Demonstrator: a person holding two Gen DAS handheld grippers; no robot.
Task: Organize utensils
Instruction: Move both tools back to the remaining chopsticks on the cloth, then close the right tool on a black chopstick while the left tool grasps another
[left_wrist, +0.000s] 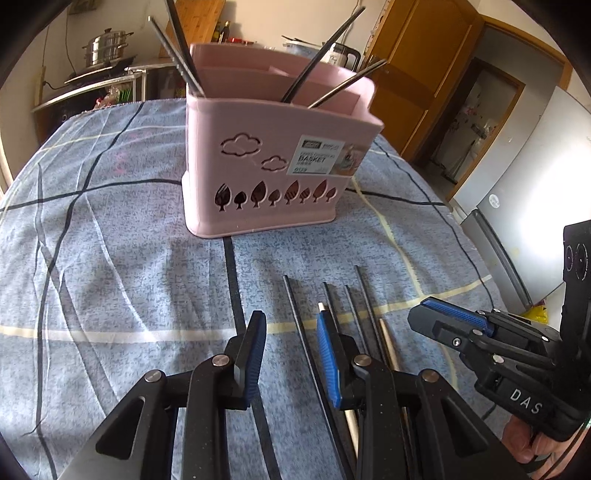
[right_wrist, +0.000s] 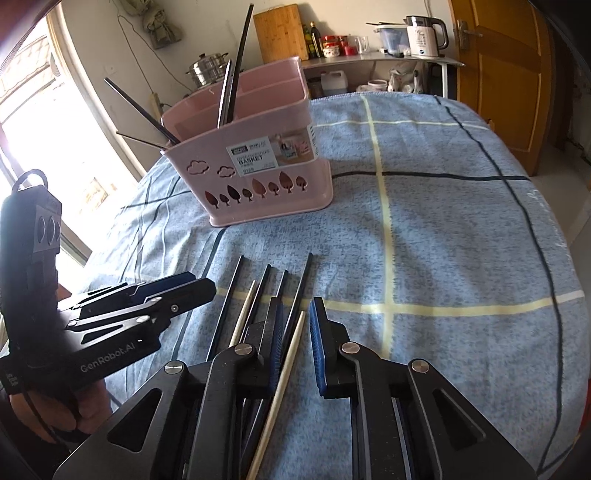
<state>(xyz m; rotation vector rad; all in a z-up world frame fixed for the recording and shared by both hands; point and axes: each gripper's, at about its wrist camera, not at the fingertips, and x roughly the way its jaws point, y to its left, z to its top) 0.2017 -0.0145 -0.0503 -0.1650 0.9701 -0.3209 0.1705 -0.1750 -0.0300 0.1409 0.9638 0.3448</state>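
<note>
A pink utensil basket (left_wrist: 258, 166) (right_wrist: 258, 184) stands on the blue checked tablecloth with several dark chopsticks (left_wrist: 184, 62) (right_wrist: 231, 88) sticking out of it. More chopsticks lie side by side near me, black ones (left_wrist: 295, 314) (right_wrist: 229, 295) and two pale wooden ones (right_wrist: 288, 365). My left gripper (left_wrist: 290, 332) is open low over the cloth, with one black chopstick running between its fingers untouched. My right gripper (right_wrist: 297, 325) hangs over the same bundle, jaws narrowly open, a wooden chopstick and a black one in the gap. Each gripper shows in the other's view (left_wrist: 421, 310) (right_wrist: 201, 282).
The tablecloth (right_wrist: 443, 240) covers a round table whose edge curves off at the right. Behind it are a counter with a kettle (right_wrist: 424, 37) and bottles, a steel pot (left_wrist: 107, 48), a wooden door (right_wrist: 498, 74) and a fridge (left_wrist: 535, 184).
</note>
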